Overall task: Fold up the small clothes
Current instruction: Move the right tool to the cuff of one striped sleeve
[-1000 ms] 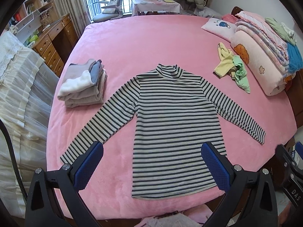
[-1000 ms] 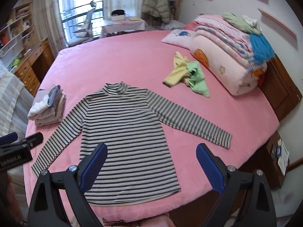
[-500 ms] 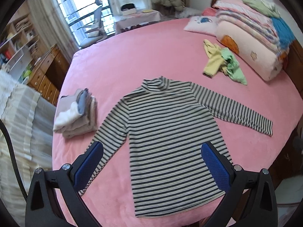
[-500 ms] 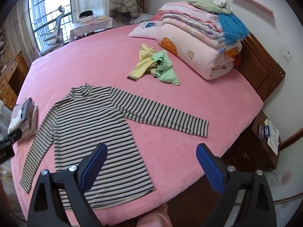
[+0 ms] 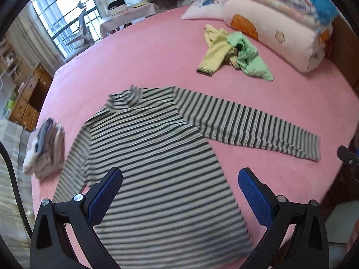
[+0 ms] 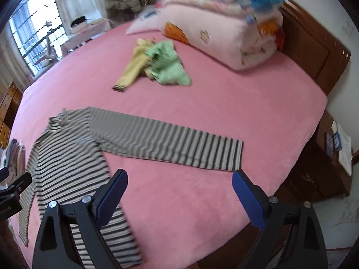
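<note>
A black-and-white striped long-sleeved top [image 5: 157, 157] lies flat and spread out on the pink bed [image 5: 157, 51], collar away from me, both sleeves out. It also shows in the right wrist view [image 6: 67, 163], where its right sleeve [image 6: 170, 143] stretches toward the bed's right edge. My left gripper [image 5: 179, 186] is open and empty above the top's lower body. My right gripper [image 6: 179, 186] is open and empty above the bed, just short of the right sleeve's cuff.
A crumpled yellow and green pile of clothes [image 5: 235, 51] lies on the far right of the bed. A folded stack of clothes [image 5: 44, 148] sits at the left edge. Rolled quilts and a pillow [image 5: 280, 18] line the wooden headboard [image 6: 314, 51]. A nightstand [image 6: 332, 157] stands at the right.
Both grippers have swung to the right and moved closer to the bed. The striped top has not moved. Both grippers stay open.
</note>
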The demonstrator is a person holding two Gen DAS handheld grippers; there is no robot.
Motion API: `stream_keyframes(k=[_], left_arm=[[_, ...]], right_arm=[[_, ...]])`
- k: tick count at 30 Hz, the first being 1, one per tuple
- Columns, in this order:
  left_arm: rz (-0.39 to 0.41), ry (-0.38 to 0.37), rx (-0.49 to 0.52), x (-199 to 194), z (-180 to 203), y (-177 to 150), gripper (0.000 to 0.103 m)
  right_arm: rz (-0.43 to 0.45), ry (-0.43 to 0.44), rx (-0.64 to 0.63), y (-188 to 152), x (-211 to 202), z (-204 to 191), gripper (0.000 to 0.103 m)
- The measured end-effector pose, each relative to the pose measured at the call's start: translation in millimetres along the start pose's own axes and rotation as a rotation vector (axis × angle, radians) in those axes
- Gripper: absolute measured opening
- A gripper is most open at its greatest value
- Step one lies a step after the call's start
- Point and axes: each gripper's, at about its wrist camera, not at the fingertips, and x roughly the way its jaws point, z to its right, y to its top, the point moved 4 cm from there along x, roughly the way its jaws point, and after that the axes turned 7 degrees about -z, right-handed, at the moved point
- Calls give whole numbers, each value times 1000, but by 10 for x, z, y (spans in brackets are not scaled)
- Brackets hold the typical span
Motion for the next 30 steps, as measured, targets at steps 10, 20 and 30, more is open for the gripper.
stream_keyframes(k=[10,20,30], left_arm=[[-72,59,58,1347,859,394,103],[-74,97,243,2164,1312,454,102],[-71,58,301,2417,1334,455,102]], right_arm=[[-223,130,177,-174,1438,645,81],[-307,263,312,-216,2109,593,81],[-236,291,507,-98,2470,748,81]])
